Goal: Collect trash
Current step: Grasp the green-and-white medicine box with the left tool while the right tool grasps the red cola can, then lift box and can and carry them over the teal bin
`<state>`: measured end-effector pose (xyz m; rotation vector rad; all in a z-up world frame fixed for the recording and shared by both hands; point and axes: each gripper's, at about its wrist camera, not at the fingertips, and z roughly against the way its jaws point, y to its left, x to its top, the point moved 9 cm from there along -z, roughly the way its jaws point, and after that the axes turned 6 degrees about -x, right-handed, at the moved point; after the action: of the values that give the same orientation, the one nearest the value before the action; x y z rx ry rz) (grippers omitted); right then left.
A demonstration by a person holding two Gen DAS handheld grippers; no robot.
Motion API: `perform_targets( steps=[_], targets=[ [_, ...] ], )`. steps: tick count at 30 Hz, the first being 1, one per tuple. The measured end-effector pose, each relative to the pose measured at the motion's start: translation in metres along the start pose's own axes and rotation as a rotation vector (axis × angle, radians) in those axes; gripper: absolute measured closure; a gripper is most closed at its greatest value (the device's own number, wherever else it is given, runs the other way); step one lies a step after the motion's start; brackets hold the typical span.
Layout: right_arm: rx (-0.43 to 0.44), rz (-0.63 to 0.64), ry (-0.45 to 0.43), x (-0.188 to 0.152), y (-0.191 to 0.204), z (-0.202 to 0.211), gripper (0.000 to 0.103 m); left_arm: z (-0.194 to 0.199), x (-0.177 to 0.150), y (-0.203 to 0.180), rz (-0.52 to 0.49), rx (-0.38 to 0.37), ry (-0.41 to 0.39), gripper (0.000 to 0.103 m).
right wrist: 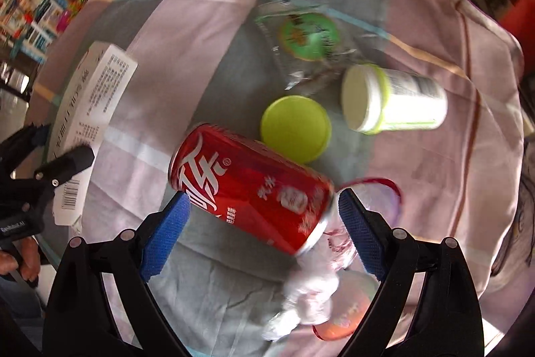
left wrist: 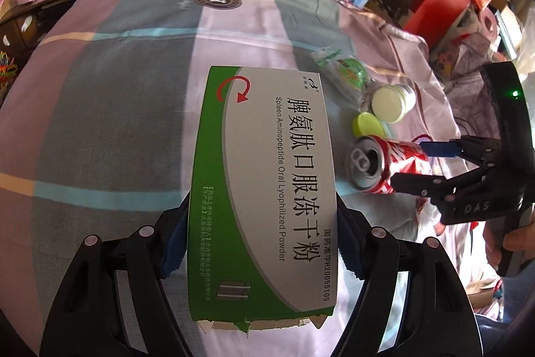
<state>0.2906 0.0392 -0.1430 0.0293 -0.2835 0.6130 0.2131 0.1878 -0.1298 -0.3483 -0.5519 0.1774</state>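
Spread over the bed, a striped pink-grey sheet (right wrist: 207,32) carries a red aluminium drink can (right wrist: 250,186) — lying askew between the right gripper's (right wrist: 264,216) parted jaws; a green-white cardboard medicine box (left wrist: 264,189) is clamped by the left gripper (left wrist: 260,240).

A green-and-white medicine box (left wrist: 264,189) is held above the bed, torn flap nearest. A red soda can (right wrist: 250,186) lies on its side, opened. Beside it lie a lime lid (right wrist: 296,127), a toppled white jar (right wrist: 394,99) and a clear wrapper (right wrist: 307,35) with a green label.
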Motion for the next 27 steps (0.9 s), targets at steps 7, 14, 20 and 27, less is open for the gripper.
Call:
perform_targets(
  steps=[7, 14, 20, 27],
  targets=[
    [0.109, 0.022, 0.089, -0.005, 0.019, -0.012, 0.017, 0.000, -0.002, 0.003, 0.024, -0.022, -0.006, 0.028],
    [0.114, 0.017, 0.029, 0.002, 0.015, 0.007, 0.017, 0.008, -0.009, 0.012, 0.037, -0.008, -0.011, 0.028],
    [0.103, 0.013, 0.013, 0.012, 0.019, -0.015, 0.037, 0.006, -0.014, 0.010, 0.035, 0.005, 0.002, 0.028],
    [0.141, -0.048, -0.031, 0.008, 0.018, -0.015, 0.047, 0.002, -0.019, 0.005, 0.016, 0.027, 0.023, 0.028]
  ],
)
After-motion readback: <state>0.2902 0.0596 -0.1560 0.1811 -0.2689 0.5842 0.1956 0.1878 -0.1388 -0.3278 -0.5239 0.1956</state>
